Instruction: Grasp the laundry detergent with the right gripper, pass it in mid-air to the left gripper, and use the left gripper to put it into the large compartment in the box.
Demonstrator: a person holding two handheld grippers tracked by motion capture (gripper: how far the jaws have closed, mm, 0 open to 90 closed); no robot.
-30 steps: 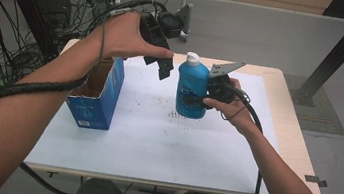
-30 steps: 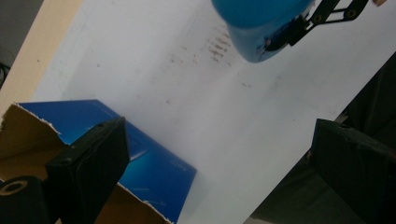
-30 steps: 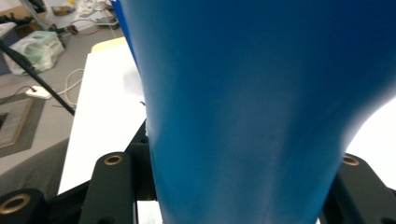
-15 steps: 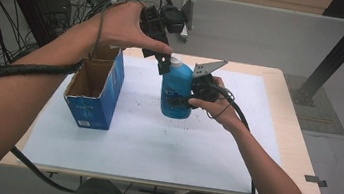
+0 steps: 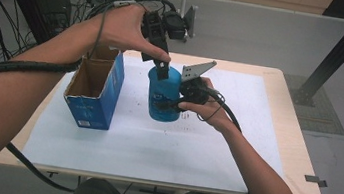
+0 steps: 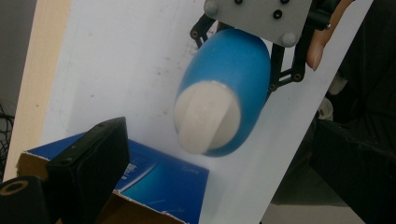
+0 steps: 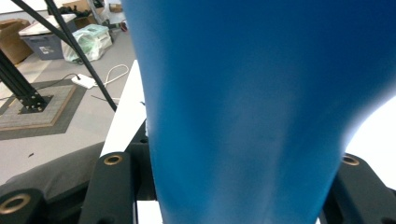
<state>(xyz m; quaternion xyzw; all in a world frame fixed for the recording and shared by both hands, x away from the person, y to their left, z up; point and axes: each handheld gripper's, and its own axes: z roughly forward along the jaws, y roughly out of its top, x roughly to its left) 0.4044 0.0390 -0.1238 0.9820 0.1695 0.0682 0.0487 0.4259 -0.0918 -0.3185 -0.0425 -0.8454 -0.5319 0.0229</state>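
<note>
Above the table (image 5: 278,116), right claw (image 5: 172,102) grips bottle (image 5: 162,96).

No print can be read: the label on the blue bottle (image 5: 164,96) and the marks on the blue box (image 5: 91,109) are too blurred.

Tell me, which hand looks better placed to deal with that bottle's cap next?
Probably the left: its hand-held gripper hangs right above the blue bottle's white cap, while the right hand-held gripper is busy clamping the bottle's body.
</note>
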